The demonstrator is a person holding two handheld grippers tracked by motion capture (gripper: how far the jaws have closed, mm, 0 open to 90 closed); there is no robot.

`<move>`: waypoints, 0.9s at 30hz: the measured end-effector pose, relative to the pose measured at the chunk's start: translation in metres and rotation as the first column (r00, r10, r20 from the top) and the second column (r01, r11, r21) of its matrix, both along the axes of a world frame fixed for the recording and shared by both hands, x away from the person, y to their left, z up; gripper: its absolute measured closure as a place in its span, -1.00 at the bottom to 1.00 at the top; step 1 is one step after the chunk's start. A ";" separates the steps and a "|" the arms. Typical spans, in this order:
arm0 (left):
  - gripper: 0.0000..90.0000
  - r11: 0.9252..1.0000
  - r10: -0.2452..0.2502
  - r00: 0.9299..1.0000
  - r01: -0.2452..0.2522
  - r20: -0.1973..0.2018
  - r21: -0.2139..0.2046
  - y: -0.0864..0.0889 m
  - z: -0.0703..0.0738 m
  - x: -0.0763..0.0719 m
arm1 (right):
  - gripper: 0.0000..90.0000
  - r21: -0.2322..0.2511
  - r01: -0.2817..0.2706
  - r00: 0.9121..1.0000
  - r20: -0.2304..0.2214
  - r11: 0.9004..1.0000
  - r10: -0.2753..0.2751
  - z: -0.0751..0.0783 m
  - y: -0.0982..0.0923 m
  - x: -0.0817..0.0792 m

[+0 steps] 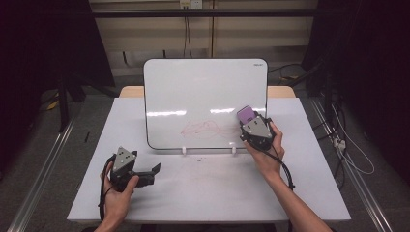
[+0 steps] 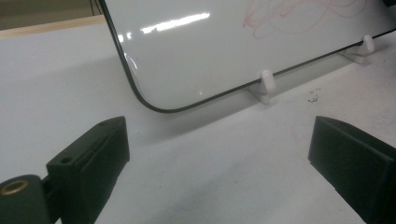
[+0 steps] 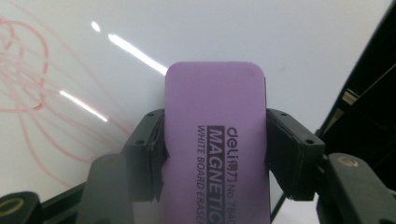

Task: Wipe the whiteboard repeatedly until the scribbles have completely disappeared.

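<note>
Risk: board (image 1: 205,104) tipped off its clips (image 2: 266,81) if pressed too hard (judged, stand looked light).
Eraser (image 3: 217,140): pinched between right gripper (image 3: 215,154) jaws, at board face, right of red scribble (image 1: 203,129).
Left gripper (image 2: 219,154): spread wide, idle on table (image 1: 203,193).

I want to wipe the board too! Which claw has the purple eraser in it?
The right claw has it, clamped on the purple eraser up against the whiteboard by the red scribble. The left claw is open and empty, low over the table.
</note>
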State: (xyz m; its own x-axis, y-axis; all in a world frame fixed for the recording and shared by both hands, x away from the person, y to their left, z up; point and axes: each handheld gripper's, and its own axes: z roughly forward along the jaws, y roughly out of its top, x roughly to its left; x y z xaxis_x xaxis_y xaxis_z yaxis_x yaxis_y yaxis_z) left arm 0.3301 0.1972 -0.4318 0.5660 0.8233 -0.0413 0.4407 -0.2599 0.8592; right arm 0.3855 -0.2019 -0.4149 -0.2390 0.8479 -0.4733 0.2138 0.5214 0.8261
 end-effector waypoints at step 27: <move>-0.89 1.000 0.002 1.000 -0.002 -0.001 0.003 0.001 0.000 0.000 | -0.08 0.029 -0.013 1.000 0.011 0.999 0.013 0.001 0.001 0.003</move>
State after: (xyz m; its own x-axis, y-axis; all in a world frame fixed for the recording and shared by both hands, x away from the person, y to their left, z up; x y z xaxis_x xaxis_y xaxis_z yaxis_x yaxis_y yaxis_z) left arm 0.3297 0.1980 -0.4319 0.5648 0.8243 -0.0391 0.4416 -0.2618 0.8582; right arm 0.3886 -0.2006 -0.4138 -0.2454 0.8582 -0.4508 0.1984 0.4996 0.8432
